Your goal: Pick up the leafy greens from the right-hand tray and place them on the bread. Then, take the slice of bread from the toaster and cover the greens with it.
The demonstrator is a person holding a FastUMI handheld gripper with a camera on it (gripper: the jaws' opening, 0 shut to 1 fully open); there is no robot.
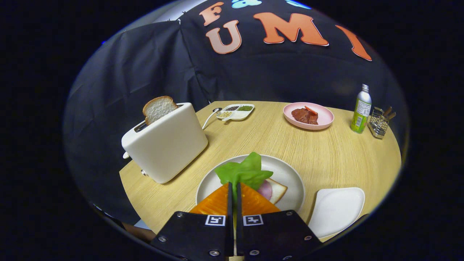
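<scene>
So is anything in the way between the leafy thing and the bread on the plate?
Nothing visible. The green lettuce leaf, pinched in the nearly closed jaws of the gripper, hangs over the white round plate, beside the ham-topped bread slice.

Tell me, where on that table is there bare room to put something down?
The widest bare wood lies mid-table, bordered by the toaster, the pink plate and the big plate. The white tray is bare too. It is crowded at the tool, shut on the greens over the bread.

Your gripper (233,186) has two wedge-shaped fingers (214,203) on black blocks. Each block carries a square black-and-white marker (215,220) and silver screws (214,252) at the corners.
</scene>
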